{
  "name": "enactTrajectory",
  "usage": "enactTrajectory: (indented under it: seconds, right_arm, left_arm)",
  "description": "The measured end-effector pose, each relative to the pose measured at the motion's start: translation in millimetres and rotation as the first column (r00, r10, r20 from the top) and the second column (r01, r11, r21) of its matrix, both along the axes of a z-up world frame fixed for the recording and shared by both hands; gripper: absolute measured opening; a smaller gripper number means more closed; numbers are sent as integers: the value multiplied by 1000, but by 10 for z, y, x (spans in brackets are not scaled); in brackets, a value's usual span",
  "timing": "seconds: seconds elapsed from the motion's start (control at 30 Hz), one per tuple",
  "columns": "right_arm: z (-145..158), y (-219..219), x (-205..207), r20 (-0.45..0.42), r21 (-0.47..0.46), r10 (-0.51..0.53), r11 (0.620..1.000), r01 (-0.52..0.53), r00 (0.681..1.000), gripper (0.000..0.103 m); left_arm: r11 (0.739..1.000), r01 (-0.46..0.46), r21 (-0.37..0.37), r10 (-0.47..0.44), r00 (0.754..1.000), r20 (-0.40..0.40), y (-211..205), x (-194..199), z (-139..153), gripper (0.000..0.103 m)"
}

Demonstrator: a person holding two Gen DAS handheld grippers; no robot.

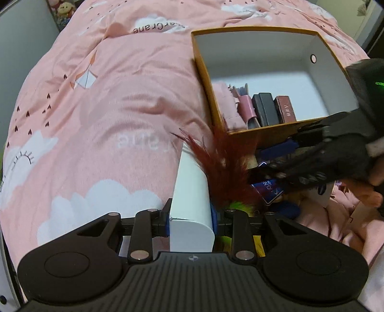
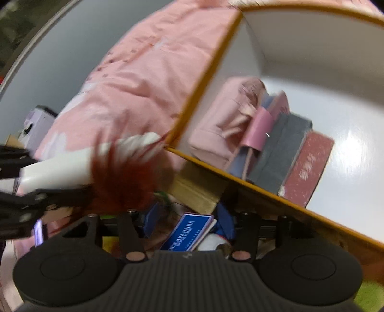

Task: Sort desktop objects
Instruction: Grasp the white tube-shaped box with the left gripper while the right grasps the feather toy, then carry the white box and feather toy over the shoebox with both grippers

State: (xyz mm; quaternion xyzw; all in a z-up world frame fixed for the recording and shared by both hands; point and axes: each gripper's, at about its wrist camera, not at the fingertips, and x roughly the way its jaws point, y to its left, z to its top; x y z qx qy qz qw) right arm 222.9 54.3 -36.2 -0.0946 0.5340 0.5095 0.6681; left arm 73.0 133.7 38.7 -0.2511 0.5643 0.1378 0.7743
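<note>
You have a pink quilt (image 1: 100,115) with white clouds and small hearts spread across the bed. At your far left corner, stuffed toys (image 1: 63,9) sit beside a grey wall (image 1: 21,48).

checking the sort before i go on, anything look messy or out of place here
Yes. Dark red feathers fan over the white box clamped in the left gripper outside the orange-rimmed box, where items lie in a row.

Soft pink cloth bedspread (image 1: 96,115), cardboard box (image 1: 254,136) with glossy white floor (it glares), fluffy red feathers (image 1: 223,165).
</note>
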Motion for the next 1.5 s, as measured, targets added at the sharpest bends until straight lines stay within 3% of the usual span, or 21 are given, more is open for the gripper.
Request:
enactTrajectory:
  seconds: [0.2,0.33,0.43,0.53,0.57,0.87,1.1,1.3,1.5]
  right_arm:
    - [175,-26,-174,-1,101,128,987,-127,992,55]
    - [142,104,-286,21,116,175,977,-176,984,47]
    - [57,203,-280,-9,130,188,974,-185,982,30]
    - [-1,217,-264,-33,144,180,974,-174,983,4]
    - [-5,212,-265,-36,143,177,975,-170,984,2]
    - [38,201,-295,-11,120,172,978,-169,985,0]
    - [339,-159,-158,14,155,106,982,-107,994,0]
    - [597,-503,3,15,214,20,976,-23,1000,0]
    - [672,-810,105,48,212,-60,976,49,997,0]
  left_arm:
    - [1000,-19,-14,19,1000,3,37,-32,-22,33]
    - [1000,-24,-16,24,1000,-4,48,-31,-17,33]
    - [1000,-15,-16,14,1000,-14,62,-14,-23,34]
    - [1000,2,1,-2,1000,-31,77,17,-31,39]
    - [1000,10,-3,-10,999,-35,86,30,-35,39]
    - [999,21,-33,-23,998,-65,261,178,-42,39]
    - [996,76,-54,-81,991,-105,298,398,-114,40]
    - [987,142,-72,-153,973,-171,286,618,-267,40]
    - [979,170,-114,-194,948,-254,285,813,-511,39]
